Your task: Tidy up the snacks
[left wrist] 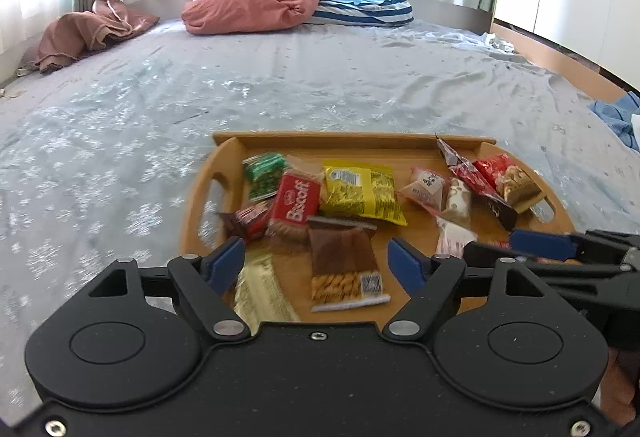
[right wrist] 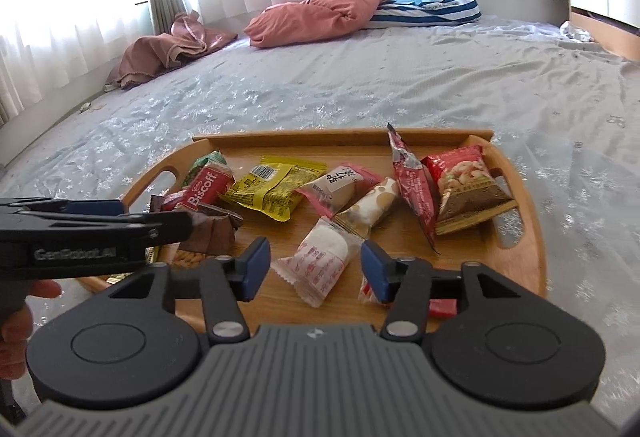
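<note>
A wooden tray (left wrist: 340,139) (right wrist: 340,137) lies on the bed with several wrapped snacks in it. Among them are a red Biscoff pack (left wrist: 296,203) (right wrist: 204,189), a yellow packet (left wrist: 360,193) (right wrist: 272,187), a green packet (left wrist: 264,173) and a red nut packet (right wrist: 464,185). My left gripper (left wrist: 316,259) hovers open over the tray's near left; a brown packet (left wrist: 344,261) lies below its gap, a gold wrapper (left wrist: 260,293) beside it. My right gripper (right wrist: 315,263) is open above a white wrapped cake (right wrist: 320,261), pads clear of it. Each gripper shows at the edge of the other's view.
The tray rests on a pale blue snowflake sheet (left wrist: 120,157). A pink pillow (left wrist: 256,3), a striped blue cushion (left wrist: 368,3) and a brown cloth (left wrist: 88,33) lie at the far side by the curtains. The wooden bed frame (left wrist: 560,57) runs along the right.
</note>
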Demonstrator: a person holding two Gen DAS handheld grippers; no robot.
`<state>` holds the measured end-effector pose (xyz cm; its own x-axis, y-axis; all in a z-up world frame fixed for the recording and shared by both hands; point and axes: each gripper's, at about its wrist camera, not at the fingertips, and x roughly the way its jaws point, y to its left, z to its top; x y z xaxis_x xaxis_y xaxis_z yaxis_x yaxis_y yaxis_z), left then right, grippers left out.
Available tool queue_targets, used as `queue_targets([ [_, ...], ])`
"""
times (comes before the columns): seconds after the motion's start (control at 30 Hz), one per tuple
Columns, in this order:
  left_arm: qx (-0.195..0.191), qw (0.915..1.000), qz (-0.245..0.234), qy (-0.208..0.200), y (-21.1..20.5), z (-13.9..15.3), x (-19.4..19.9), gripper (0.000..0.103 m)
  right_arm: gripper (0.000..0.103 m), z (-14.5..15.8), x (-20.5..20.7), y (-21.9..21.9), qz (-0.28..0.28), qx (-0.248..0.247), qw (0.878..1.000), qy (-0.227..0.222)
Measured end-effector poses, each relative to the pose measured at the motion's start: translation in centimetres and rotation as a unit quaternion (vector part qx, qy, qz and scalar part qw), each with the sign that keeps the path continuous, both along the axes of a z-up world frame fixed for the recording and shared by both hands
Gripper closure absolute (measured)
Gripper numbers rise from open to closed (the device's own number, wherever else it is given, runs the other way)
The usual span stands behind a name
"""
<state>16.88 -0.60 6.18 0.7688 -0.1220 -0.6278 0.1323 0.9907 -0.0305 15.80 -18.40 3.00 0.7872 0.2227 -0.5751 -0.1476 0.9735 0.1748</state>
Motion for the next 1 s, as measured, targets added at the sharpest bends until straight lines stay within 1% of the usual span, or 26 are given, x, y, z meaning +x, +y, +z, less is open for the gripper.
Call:
queue_targets([
  [0.17, 0.004, 1.0, -0.004, -0.005, 1.0, 0.7, -3.6, 0.025, 0.029, 1.0, -2.5, 0.0, -0.009, -0.004, 1.0, -0.011],
  [0.3, 0.008, 0.9999, 0.003, -0.01, 1.7, 1.0, -6.4, 0.023, 0.026, 1.5, -4.7, 0.2, -0.016, -0.014, 1.0, -0.024],
  [0.37, 0.002, 0.9999, 0.006, -0.011, 2.0, 0.9, -7.7, 0.022, 0.022, 1.6, -5.8, 0.3, -0.02, -0.016, 0.999, -0.029],
  [0.5, -0.022, 0.9996, 0.015, -0.001, 2.5, 0.2, -9.8, 0.021, 0.02, 1.3, -7.8, 0.5, -0.026, -0.024, 0.999, -0.041],
  [0.6, -0.031, 0.9991, 0.027, 0.004, 2.8, -0.9, -10.5, 0.021, 0.018, 0.6, -9.0, 0.8, -0.031, -0.039, 0.998, -0.045],
  [0.8, -0.015, 0.9993, 0.033, 0.011, 2.3, -2.9, -10.8, 0.021, 0.015, -0.8, -10.4, 0.8, -0.043, -0.058, 0.996, -0.047],
  [1.0, -0.014, 0.999, 0.036, 0.023, 1.7, -4.7, -10.0, 0.021, 0.014, -2.4, -10.5, 0.6, -0.057, -0.076, 0.995, -0.037],
])
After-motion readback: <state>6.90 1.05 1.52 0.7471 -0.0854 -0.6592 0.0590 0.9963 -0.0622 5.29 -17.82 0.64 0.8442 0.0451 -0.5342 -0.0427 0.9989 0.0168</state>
